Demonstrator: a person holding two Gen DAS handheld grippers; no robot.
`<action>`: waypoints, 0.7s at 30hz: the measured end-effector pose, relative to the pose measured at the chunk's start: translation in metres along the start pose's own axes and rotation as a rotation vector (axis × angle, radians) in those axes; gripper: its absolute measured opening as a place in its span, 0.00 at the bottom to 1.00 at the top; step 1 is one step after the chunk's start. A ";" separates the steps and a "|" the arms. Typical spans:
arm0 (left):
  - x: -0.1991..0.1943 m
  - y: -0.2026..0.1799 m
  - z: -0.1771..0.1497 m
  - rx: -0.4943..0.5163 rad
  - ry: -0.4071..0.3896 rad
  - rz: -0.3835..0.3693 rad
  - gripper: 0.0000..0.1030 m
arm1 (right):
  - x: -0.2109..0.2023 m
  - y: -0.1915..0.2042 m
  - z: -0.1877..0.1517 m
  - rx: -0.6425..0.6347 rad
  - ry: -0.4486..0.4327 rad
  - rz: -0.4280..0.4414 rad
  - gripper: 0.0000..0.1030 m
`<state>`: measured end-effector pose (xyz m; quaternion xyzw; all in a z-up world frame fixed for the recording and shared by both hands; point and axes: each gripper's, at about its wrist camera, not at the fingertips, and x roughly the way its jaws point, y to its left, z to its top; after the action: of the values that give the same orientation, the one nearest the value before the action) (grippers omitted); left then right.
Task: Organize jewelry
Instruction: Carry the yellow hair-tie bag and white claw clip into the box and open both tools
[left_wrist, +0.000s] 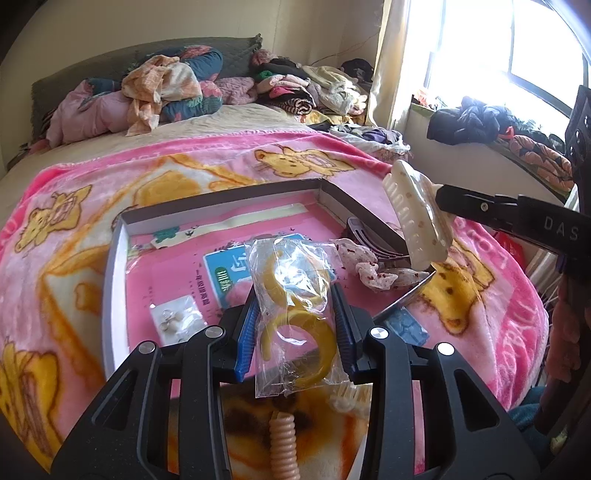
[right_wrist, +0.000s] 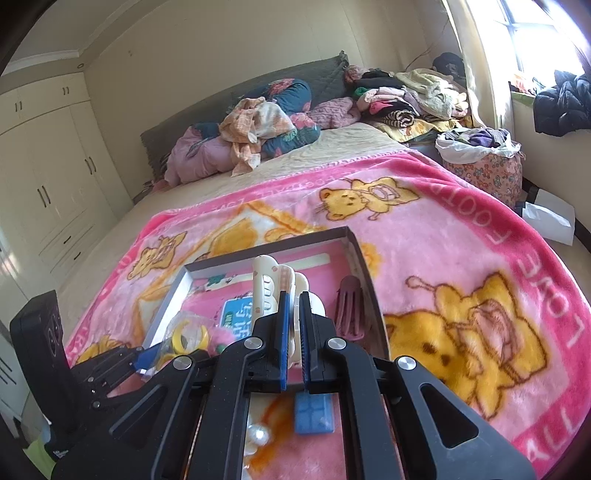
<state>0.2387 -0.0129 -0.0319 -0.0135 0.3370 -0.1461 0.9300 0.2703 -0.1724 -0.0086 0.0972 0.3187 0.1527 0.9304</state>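
1. Left tongs (left_wrist: 295, 314) clamped on a clear plastic bag (left_wrist: 291, 291) of yellow rings (left_wrist: 299, 332), blue pads pressing both sides of the bag, held above the near edge of the box.
2. Right tongs (right_wrist: 293, 306) clamped together on a cream hair claw clip (right_wrist: 273, 284), teeth of the clip pointing left in the right wrist view; in the left wrist view the same clip (left_wrist: 417, 218) held up over the box's right rim.
3. Beneath both tongs, a shallow grey-walled box (left_wrist: 114, 258) with a pink printed floor, resting on the blanket.
4. Inside the box, at its near left: a small clear packet (left_wrist: 177, 321) with pale beads or earrings, too small to tell which.
5. Inside the box, at the right: a dark comb-like hair clip (left_wrist: 369, 236) leaning against the wall, and just beside it a white floral scrunchie (left_wrist: 369, 266).
6. Outside the box, on the blanket near the right corner: a blue rectangular piece (right_wrist: 314, 413), and beside it a few pearly beads (right_wrist: 258, 435).
7. Below the left tongs, a beige coiled band (left_wrist: 282, 443) lying on the blanket.
8. Under everything, a pink blanket (right_wrist: 461, 221) with yellow bear prints, spread over a bed (right_wrist: 332, 147).
9. Farther out: heaped clothes (left_wrist: 295, 85) and bedding at the headboard, a bright window (left_wrist: 498, 37) on the right, white wardrobe doors (right_wrist: 48, 166) on the left.
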 end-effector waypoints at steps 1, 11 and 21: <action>0.002 -0.001 0.000 0.001 0.002 -0.002 0.28 | 0.002 -0.002 0.001 0.001 0.001 -0.006 0.05; 0.020 -0.009 0.008 0.015 0.016 -0.016 0.28 | 0.017 -0.012 0.010 0.014 0.013 -0.015 0.05; 0.040 -0.008 0.007 0.014 0.054 -0.018 0.28 | 0.029 -0.015 0.021 -0.008 0.009 -0.037 0.05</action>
<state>0.2701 -0.0320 -0.0508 -0.0059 0.3610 -0.1570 0.9192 0.3086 -0.1776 -0.0128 0.0871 0.3239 0.1371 0.9321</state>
